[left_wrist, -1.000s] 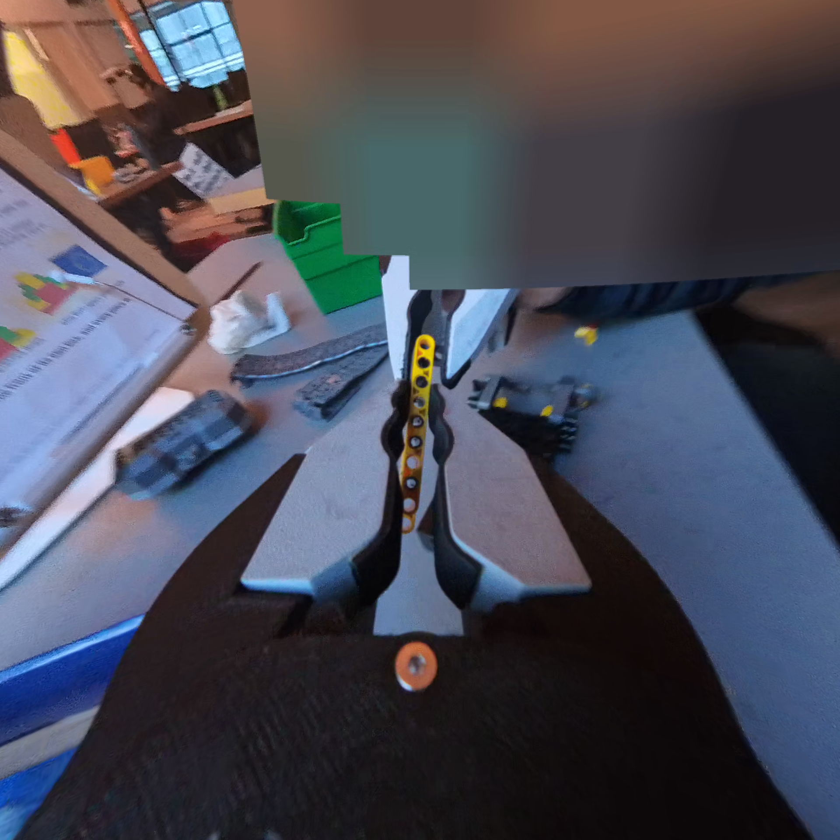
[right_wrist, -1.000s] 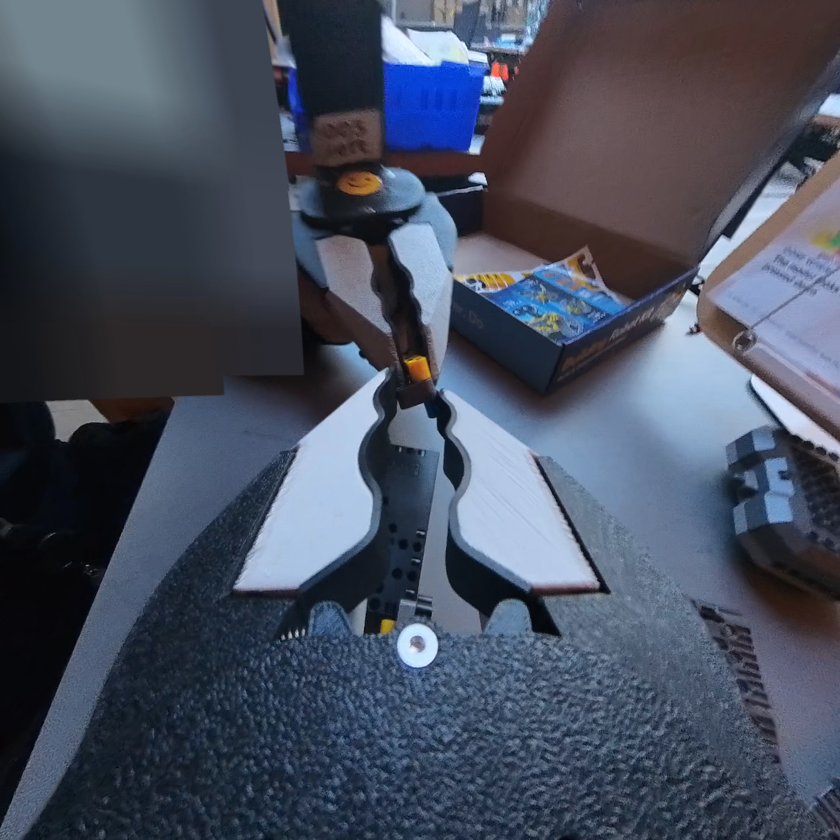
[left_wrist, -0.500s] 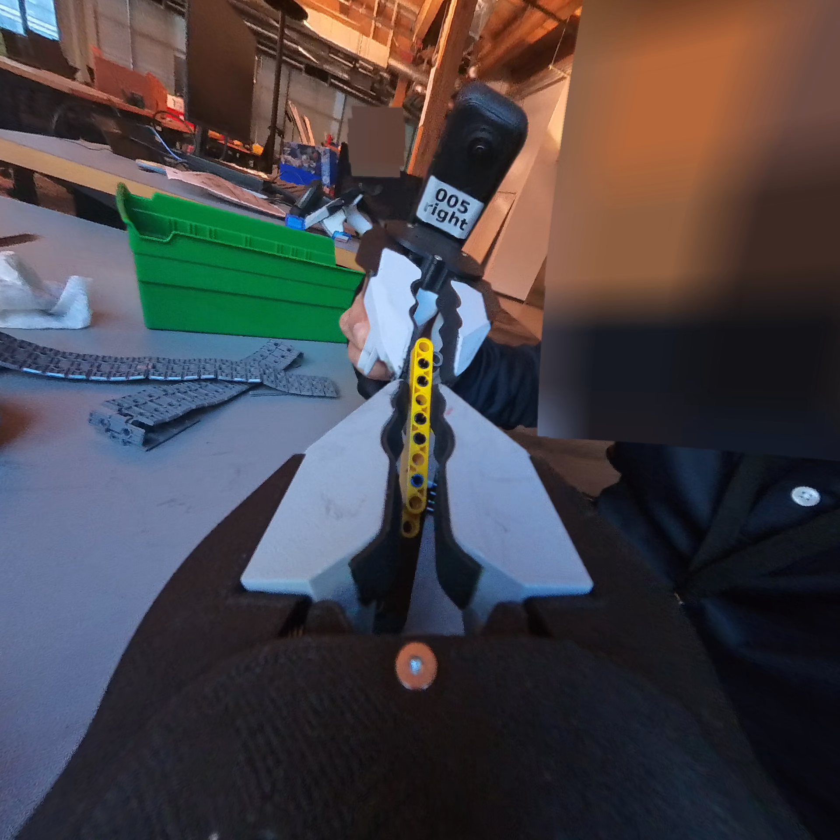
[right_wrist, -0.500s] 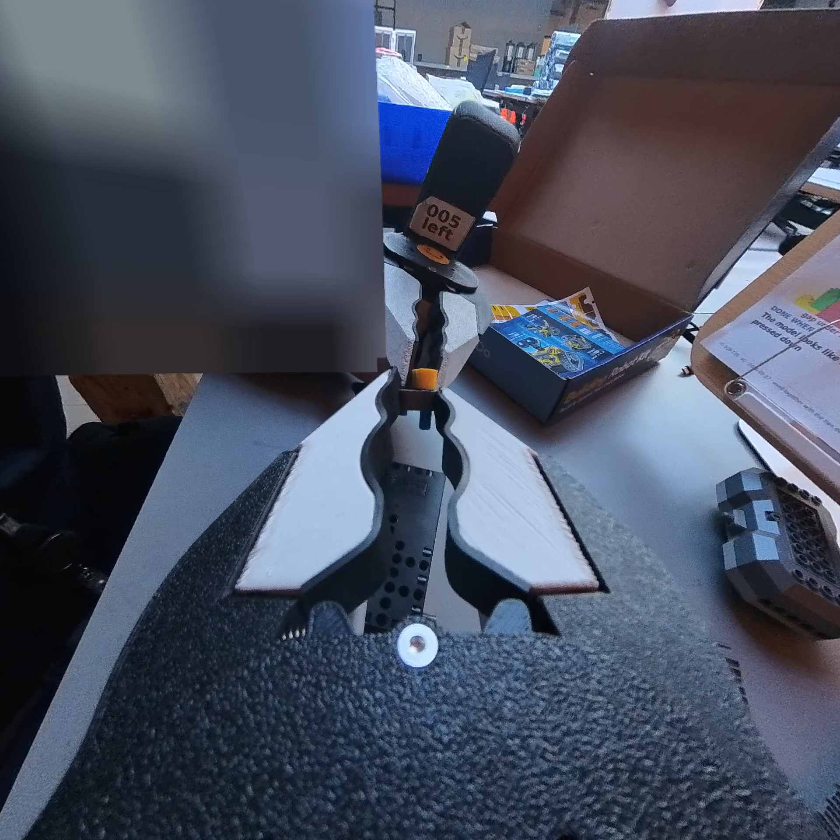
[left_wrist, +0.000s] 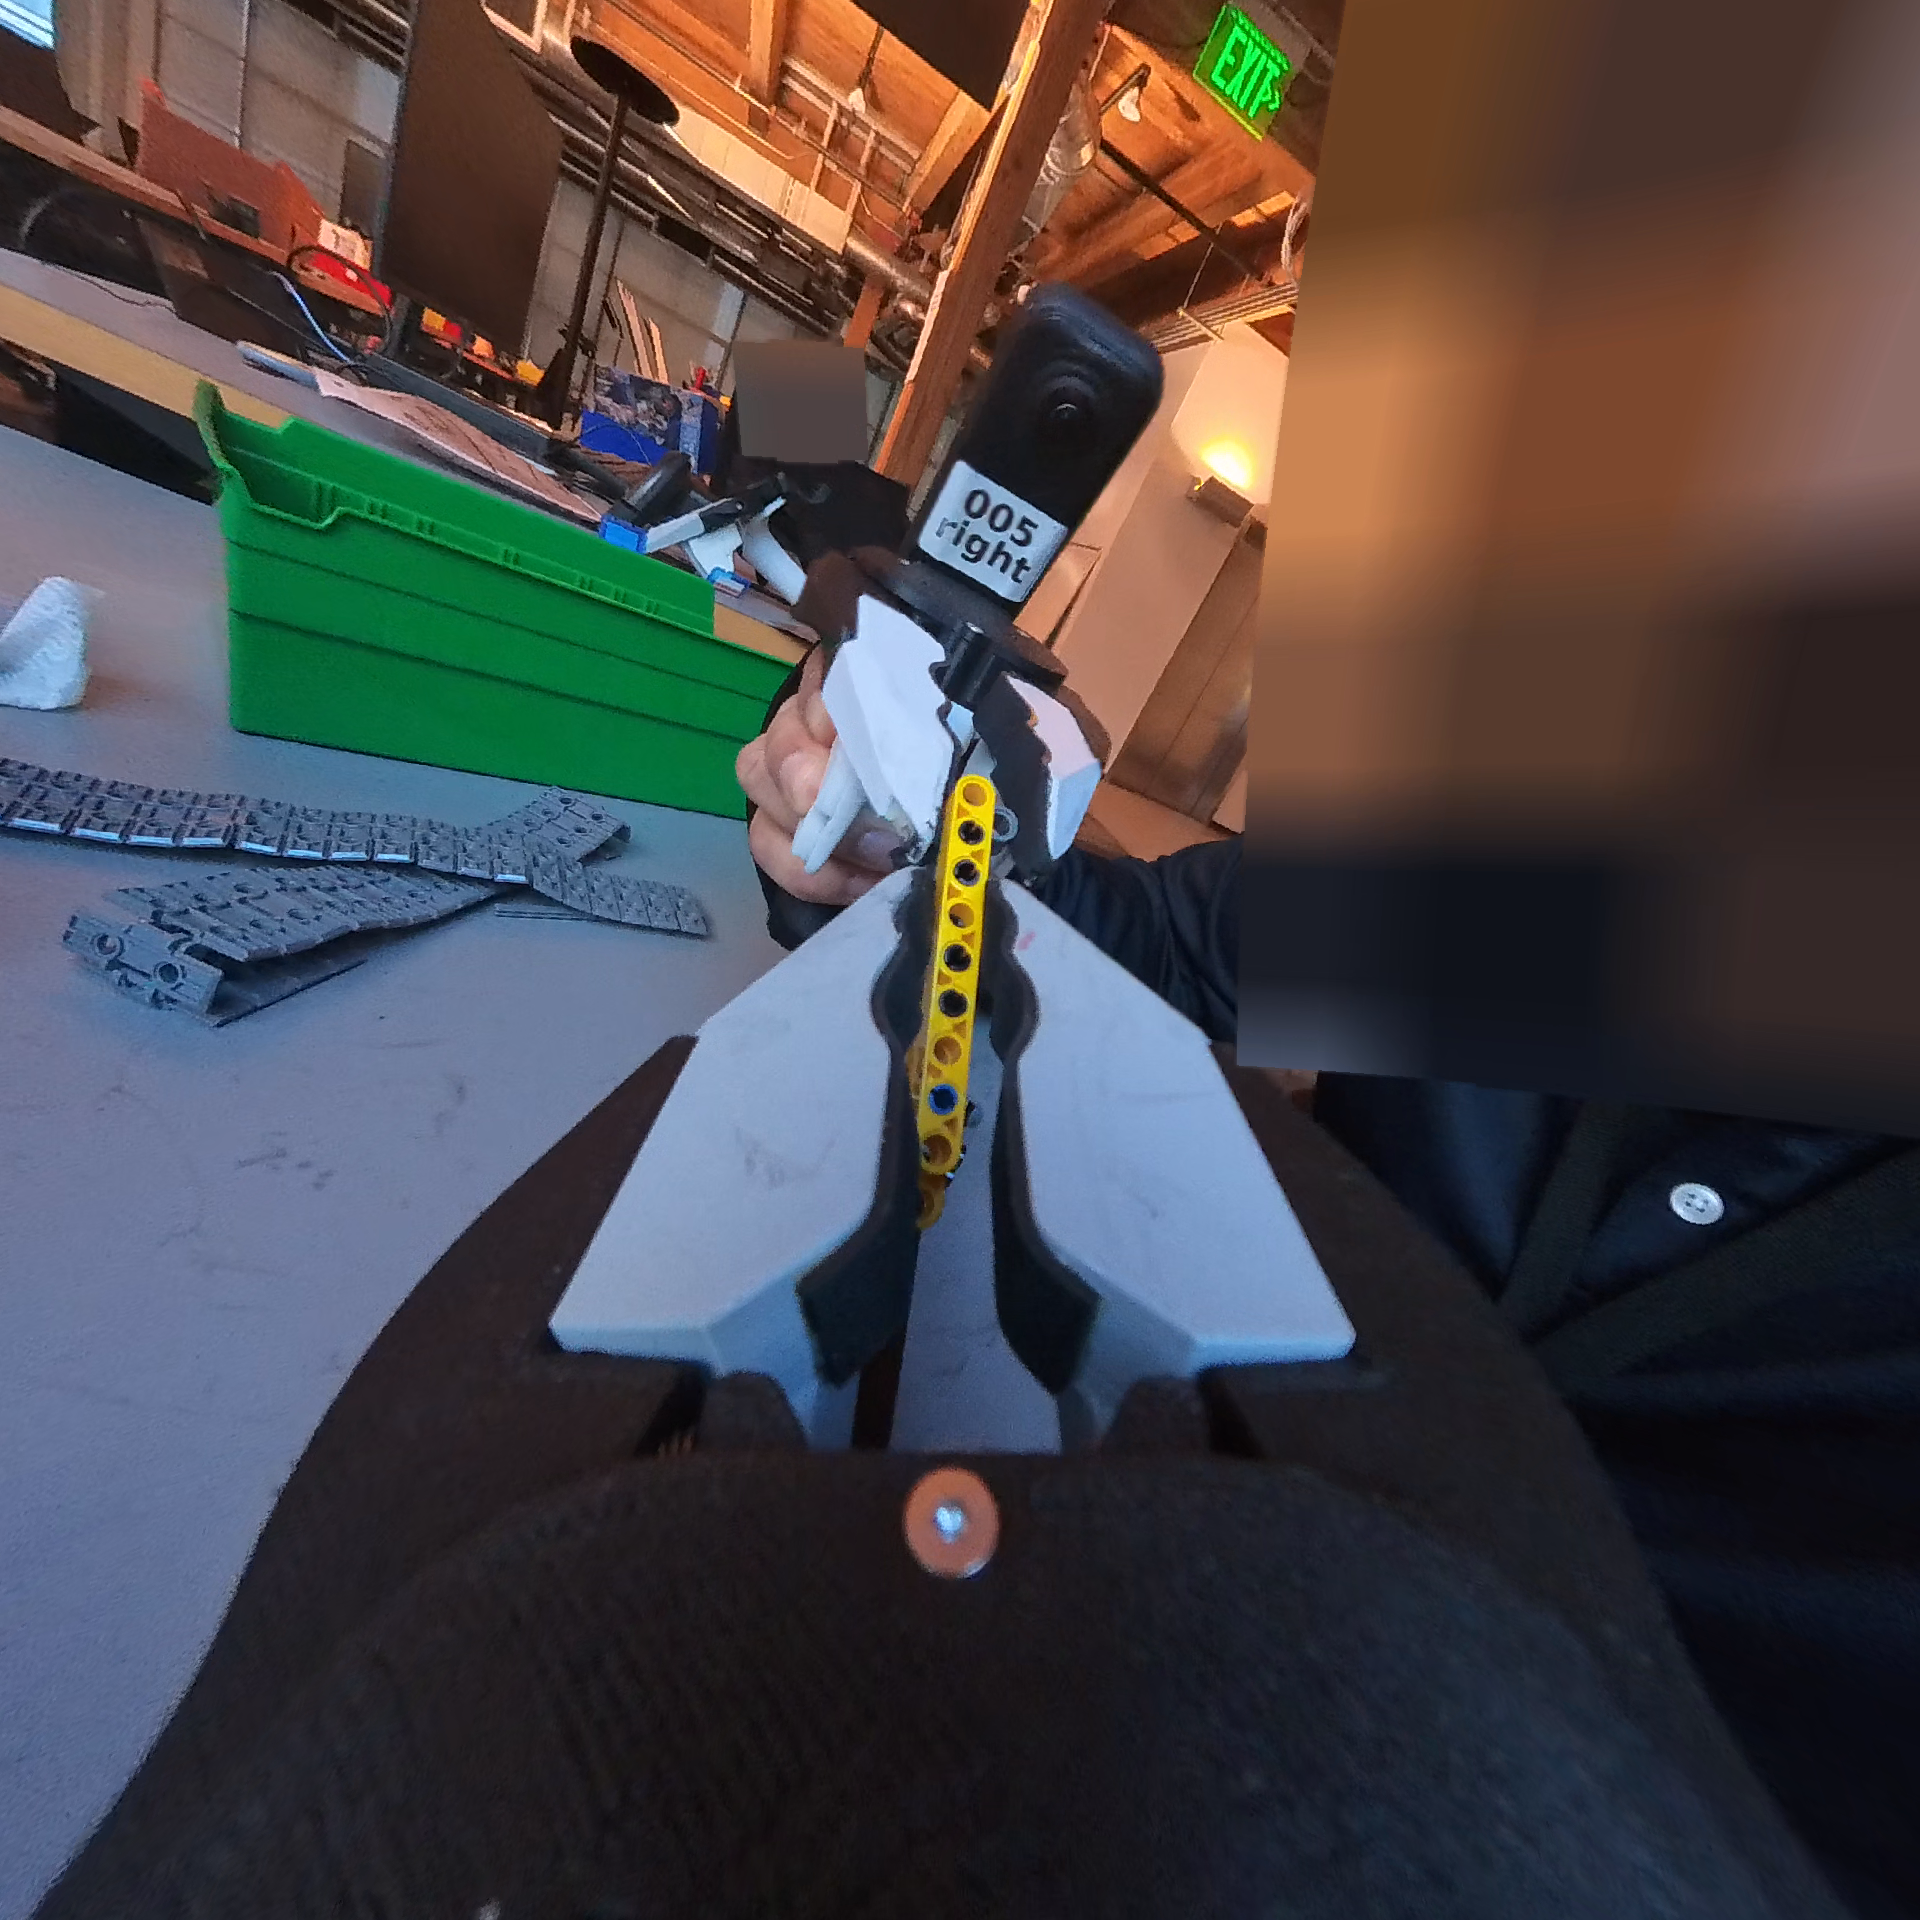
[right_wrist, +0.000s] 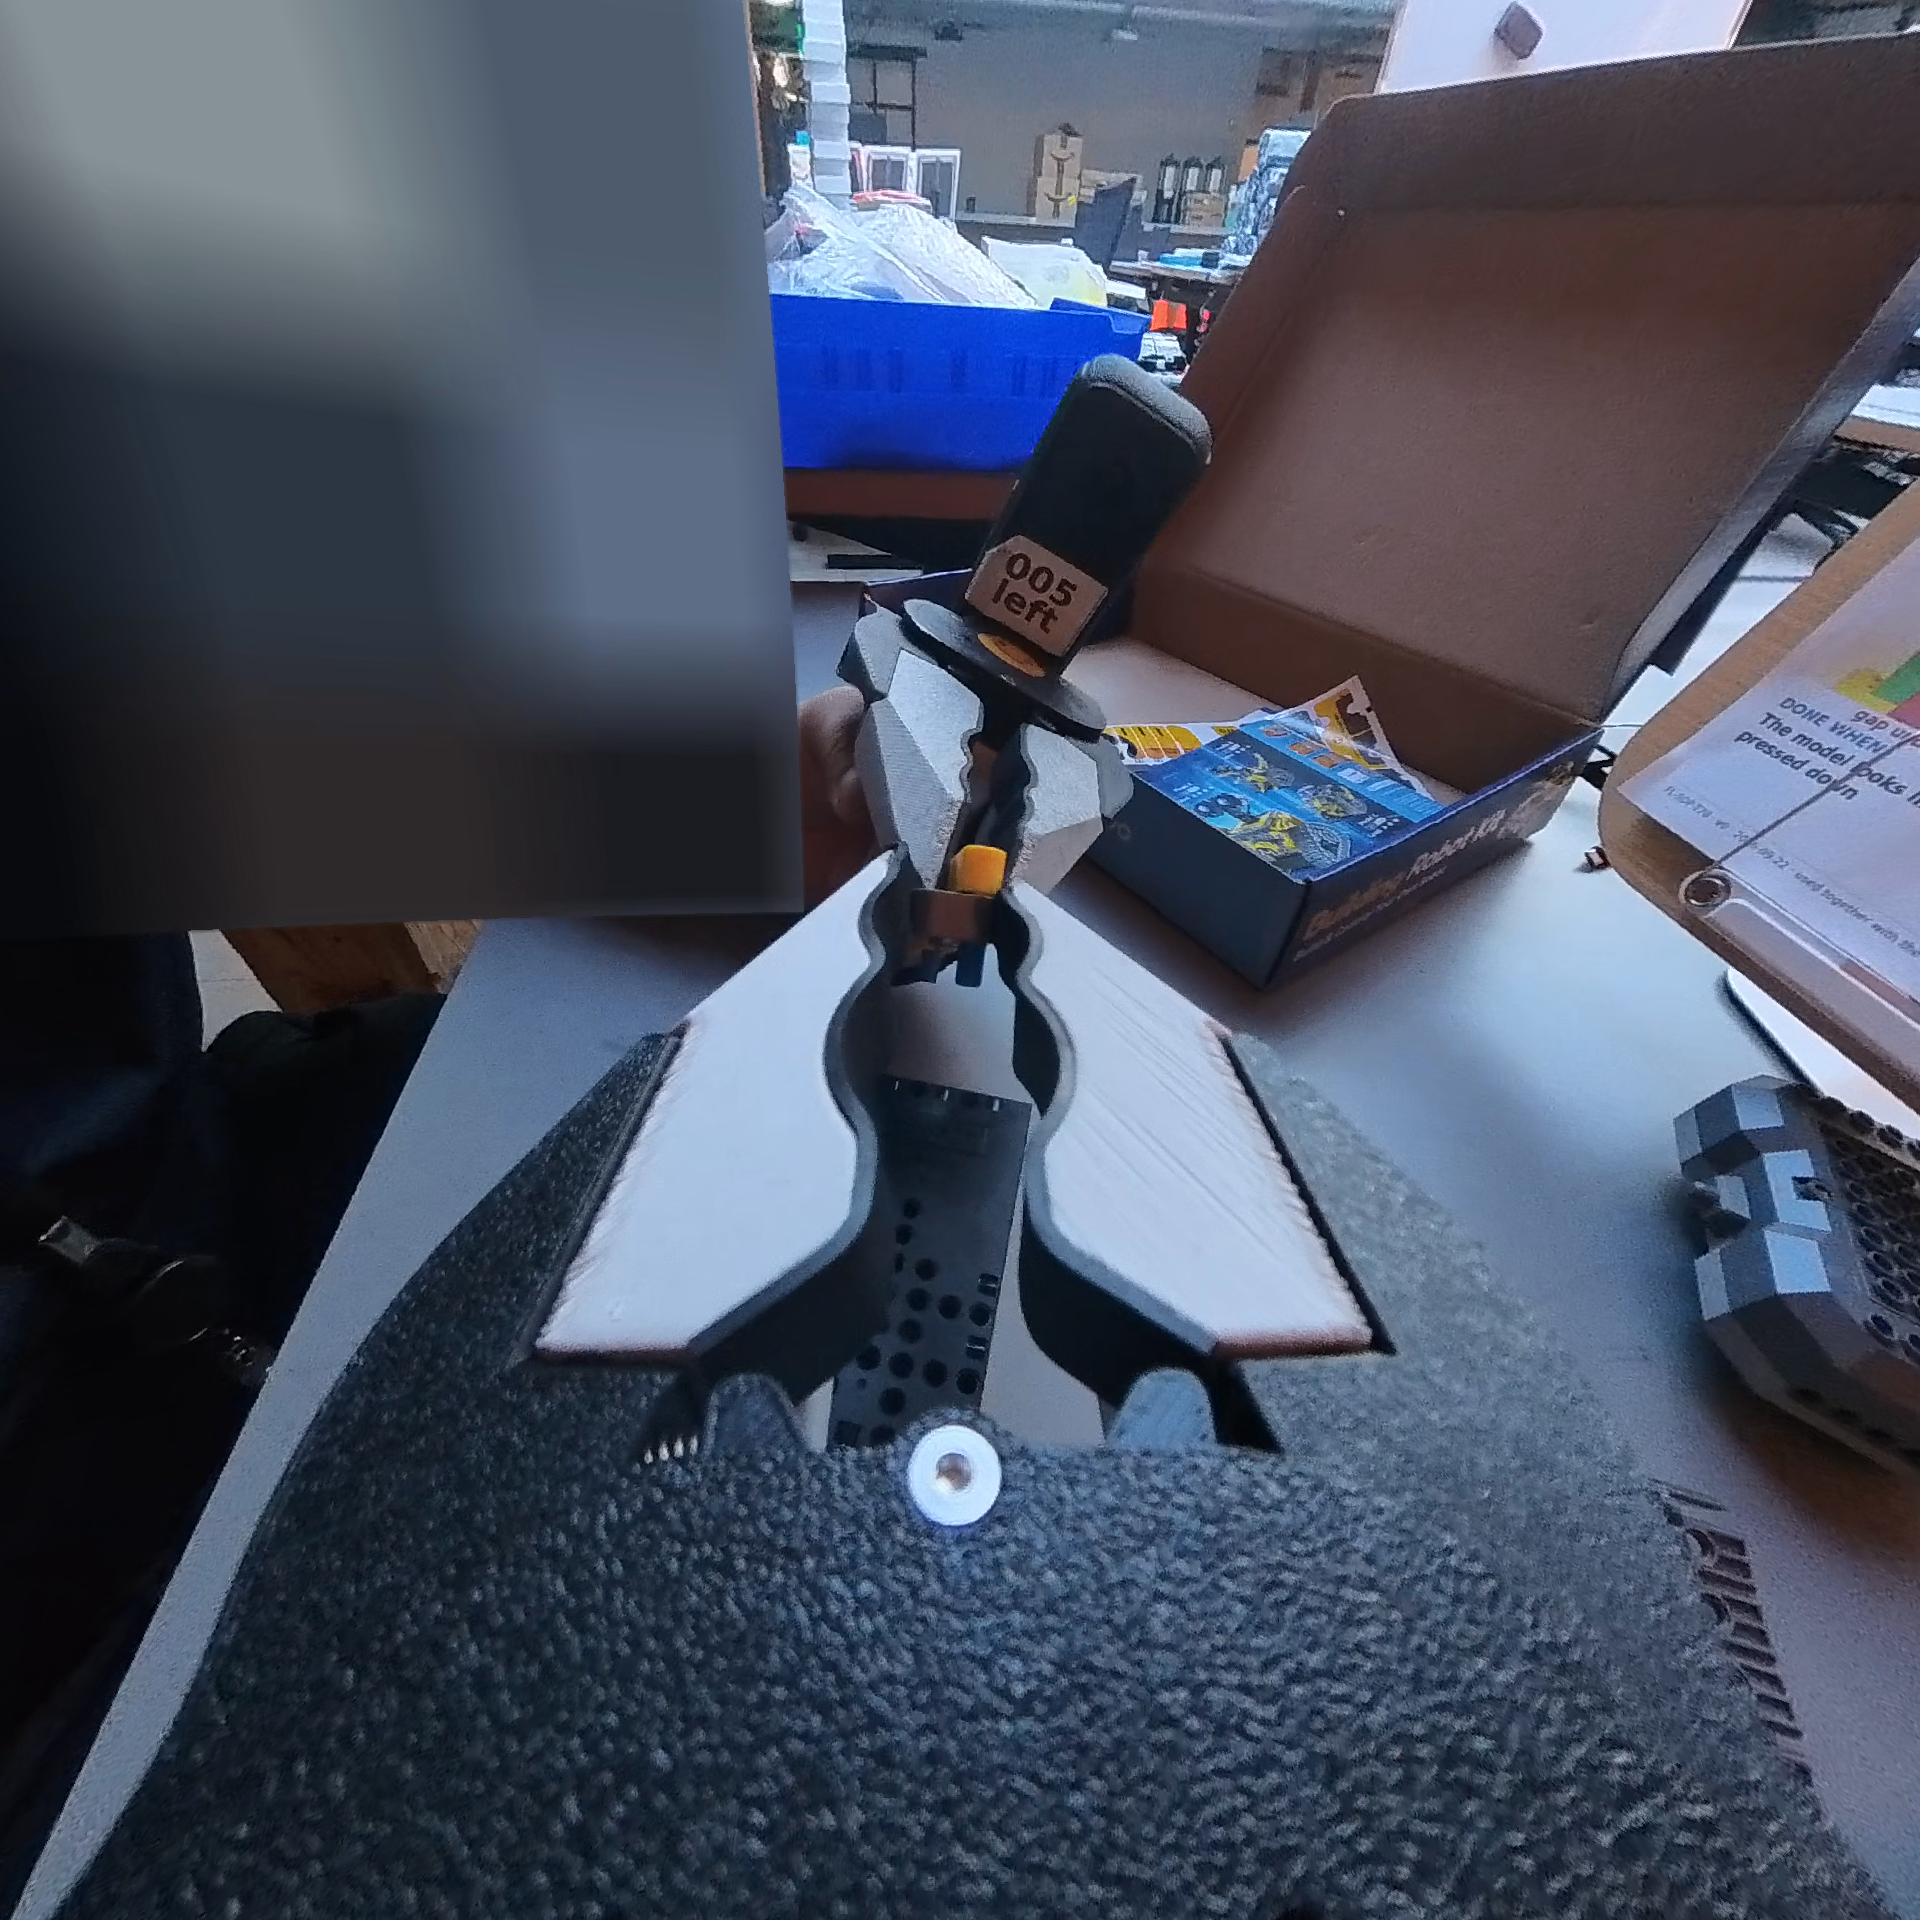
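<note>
My left gripper (left_wrist: 961, 894) is shut on a yellow beam with a row of holes (left_wrist: 956, 966), which sticks out past its tips. The beam's far end reaches between the fingers of my right gripper (left_wrist: 971, 831), held by a hand (left_wrist: 800, 790). In the right wrist view, my right gripper (right_wrist: 951, 904) is shut on a black perforated piece (right_wrist: 935, 1247) with a dark grey end at its tips. The left gripper (right_wrist: 982, 842) faces it tip to tip, and the yellow beam's end (right_wrist: 977, 868) touches that grey end. Both are held above the grey table (left_wrist: 260, 1195).
A green bin (left_wrist: 468, 644), grey track links (left_wrist: 364, 862) and a white crumpled cloth (left_wrist: 42, 644) lie on the table. An open cardboard box (right_wrist: 1455, 468) with booklets (right_wrist: 1299, 790), a grey block model (right_wrist: 1808, 1226) and a sheet on a board (right_wrist: 1818, 790) are at the right. Less than 4 cm separates the two grippers' tips.
Both grippers have lifted and tilted up off the table while staying tip to tip. The left view has swung from the sheet on the board towards the green bin and the room.
</note>
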